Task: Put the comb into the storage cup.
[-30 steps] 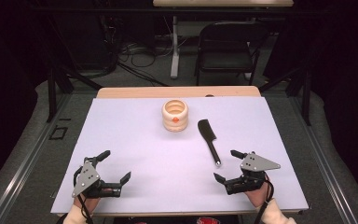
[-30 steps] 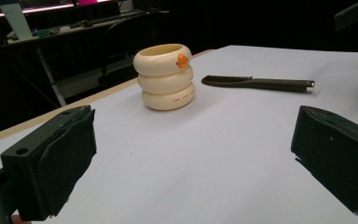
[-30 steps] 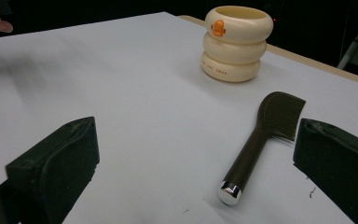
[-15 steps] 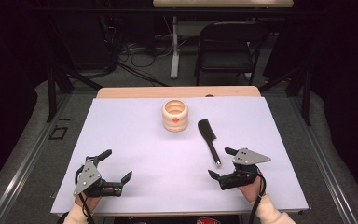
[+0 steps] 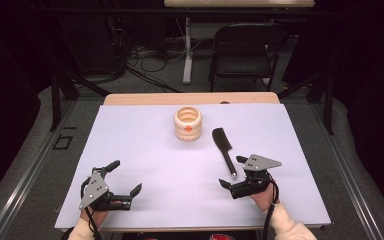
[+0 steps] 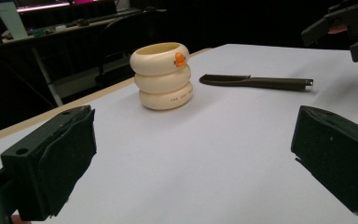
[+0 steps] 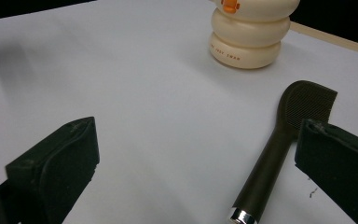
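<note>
A cream holder (image 5: 187,123) made of three stacked rings, with an orange mark, stands upright at the table's far middle. Just to its right lies a black comb-like brush (image 5: 224,147), handle toward me. My right gripper (image 5: 231,171) is open at the handle's near end, with the handle tip (image 7: 242,212) between its jaws and untouched. My left gripper (image 5: 126,176) rests open at the near left with nothing in it. From the left gripper view the holder (image 6: 163,76), the brush (image 6: 256,82) and the right gripper (image 6: 345,23) lie ahead.
A white sheet (image 5: 145,150) covers the table, and a strip of wood (image 5: 190,98) shows along the far edge. A black chair (image 5: 242,50) and cables stand on the floor beyond the table.
My right gripper has slid left and a little forward, up to the brush handle's end. The left gripper has hardly moved.
</note>
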A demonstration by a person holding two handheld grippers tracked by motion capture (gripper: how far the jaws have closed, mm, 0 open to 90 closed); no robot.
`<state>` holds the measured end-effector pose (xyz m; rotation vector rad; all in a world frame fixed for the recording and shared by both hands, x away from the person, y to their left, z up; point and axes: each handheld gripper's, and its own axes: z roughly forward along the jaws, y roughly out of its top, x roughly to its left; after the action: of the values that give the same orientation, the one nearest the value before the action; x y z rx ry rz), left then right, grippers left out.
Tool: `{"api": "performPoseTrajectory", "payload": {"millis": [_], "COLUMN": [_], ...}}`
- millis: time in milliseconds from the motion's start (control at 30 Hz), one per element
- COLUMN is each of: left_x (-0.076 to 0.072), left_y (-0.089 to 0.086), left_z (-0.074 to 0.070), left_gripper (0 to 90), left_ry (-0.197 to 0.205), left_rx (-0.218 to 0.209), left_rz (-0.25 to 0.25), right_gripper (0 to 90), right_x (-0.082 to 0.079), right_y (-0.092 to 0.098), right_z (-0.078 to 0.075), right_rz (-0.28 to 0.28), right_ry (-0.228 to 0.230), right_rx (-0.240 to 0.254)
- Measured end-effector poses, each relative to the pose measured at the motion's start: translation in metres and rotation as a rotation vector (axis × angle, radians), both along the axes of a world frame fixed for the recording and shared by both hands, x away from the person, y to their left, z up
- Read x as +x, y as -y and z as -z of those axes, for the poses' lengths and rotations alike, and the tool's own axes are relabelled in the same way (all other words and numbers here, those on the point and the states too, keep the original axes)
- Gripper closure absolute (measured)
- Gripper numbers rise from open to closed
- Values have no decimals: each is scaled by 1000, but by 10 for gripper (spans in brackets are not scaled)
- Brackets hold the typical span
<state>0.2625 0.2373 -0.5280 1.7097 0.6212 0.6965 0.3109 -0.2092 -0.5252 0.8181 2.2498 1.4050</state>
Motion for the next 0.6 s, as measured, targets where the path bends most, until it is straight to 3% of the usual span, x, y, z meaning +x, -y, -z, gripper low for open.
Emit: {"api": "performPoseTrajectory", "payload": {"millis": [367,600], "left_x": [0,0], "left_y": [1,1], "left_z": [0,-1], "left_gripper": [0,0], "left_ry": [0,1], "left_rx": [1,4], "left_rz": [0,6], "right_gripper": [1,61], "right_x": [14,21], "right_y": [-8,-12], "right_z": [5,10], "right_rz": [-9,-10], "right_ry": [-28,-45], "right_rx": [-32,-54]}}
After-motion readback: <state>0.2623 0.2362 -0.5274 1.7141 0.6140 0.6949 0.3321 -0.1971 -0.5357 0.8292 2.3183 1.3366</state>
